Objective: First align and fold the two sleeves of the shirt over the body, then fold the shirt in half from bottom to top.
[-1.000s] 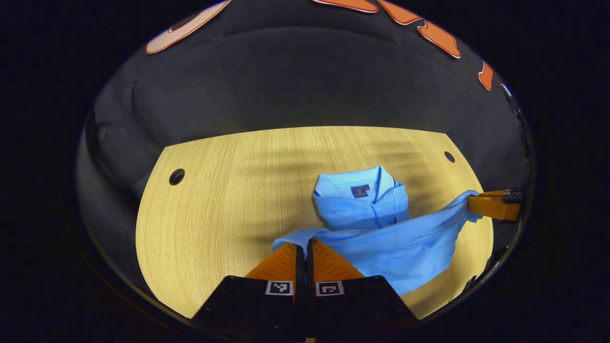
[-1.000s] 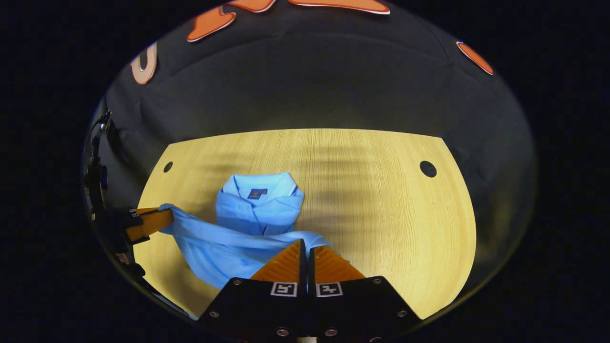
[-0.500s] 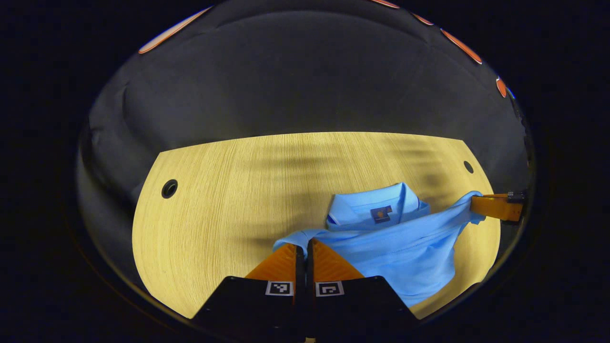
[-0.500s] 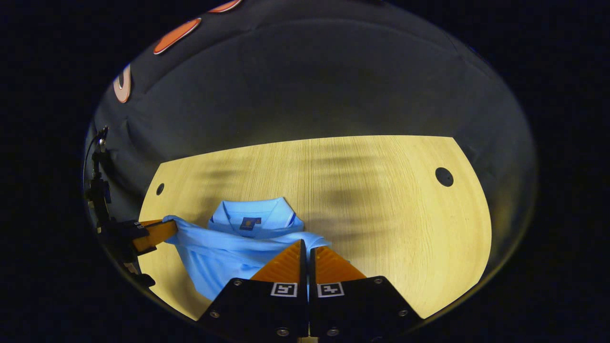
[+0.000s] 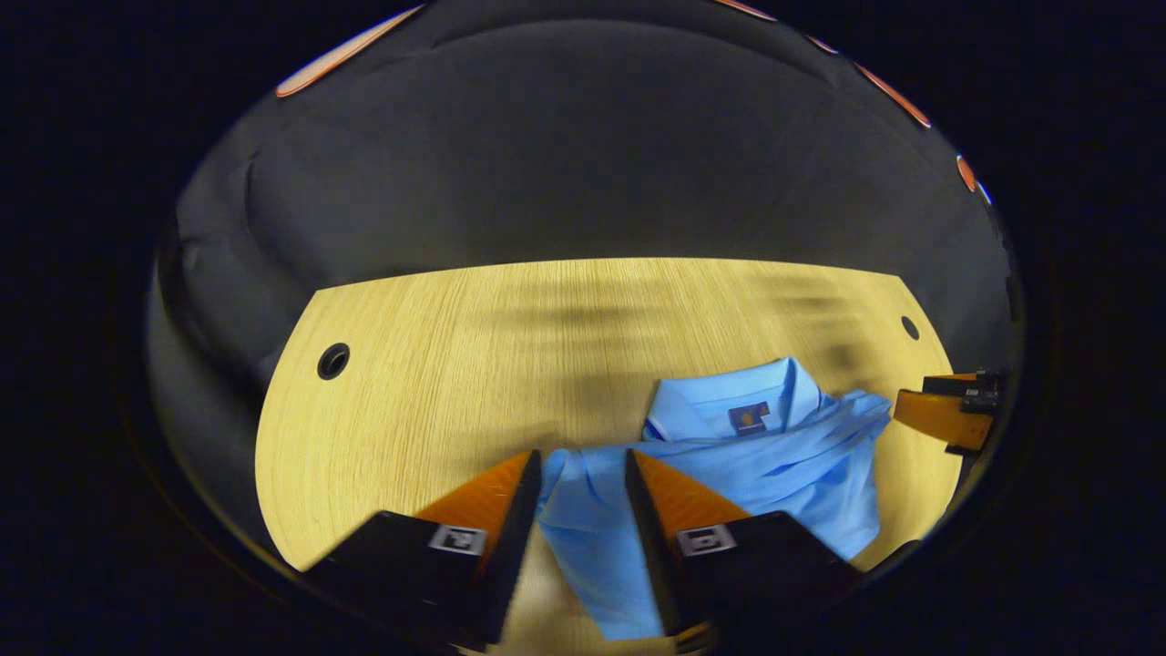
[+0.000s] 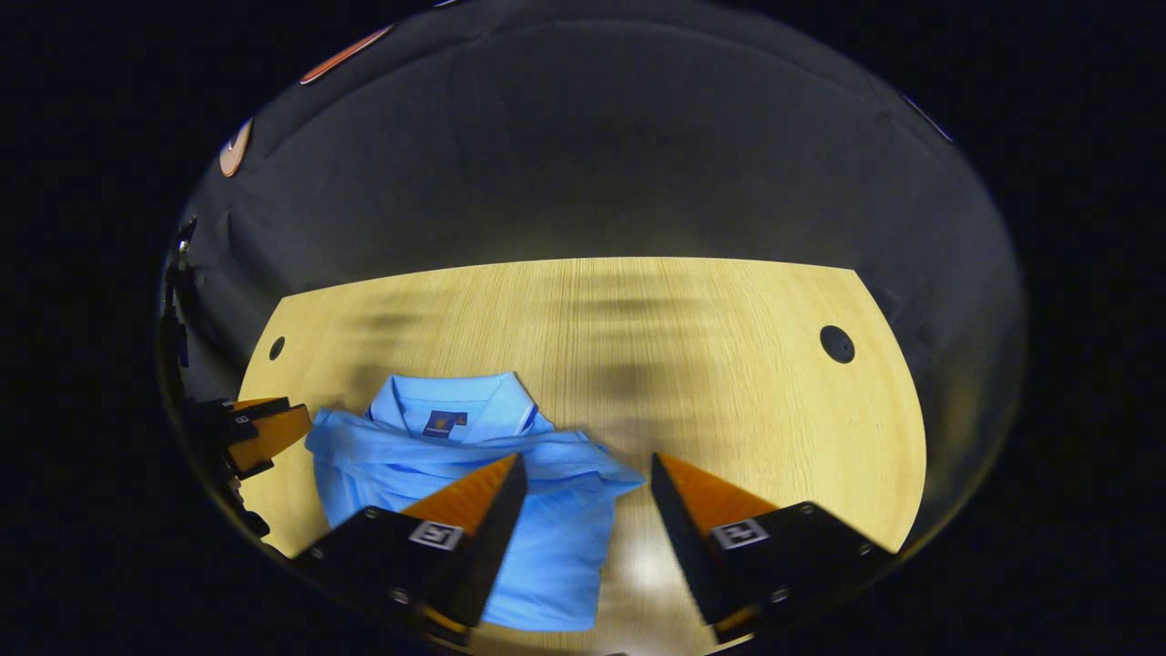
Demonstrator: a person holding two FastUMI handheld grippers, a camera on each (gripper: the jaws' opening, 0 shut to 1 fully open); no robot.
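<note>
A light blue polo shirt (image 5: 774,465) (image 6: 428,465) lies folded on the wooden table (image 5: 437,364) (image 6: 729,364), its lower half laid up over the body just below the collar (image 5: 729,405) (image 6: 455,405). In the left gripper view my left gripper (image 5: 583,465) is open, with the folded left corner of the shirt lying loose between its fingers. In the right gripper view my right gripper (image 6: 588,465) is open over the shirt's right corner. Each gripper also appears at the edge of the other's view: the right gripper (image 5: 943,415) and the left gripper (image 6: 260,428), apart from the cloth.
The table has a round cable hole near each far corner (image 5: 333,361) (image 6: 836,343). The black cloth wall rises just behind the table's far edge. Bare tabletop lies beyond the collar and to both sides of the shirt.
Both grippers carried the shirt's bottom edge forward over the body, then opened and let it go. The hem now rests just below the collar.
</note>
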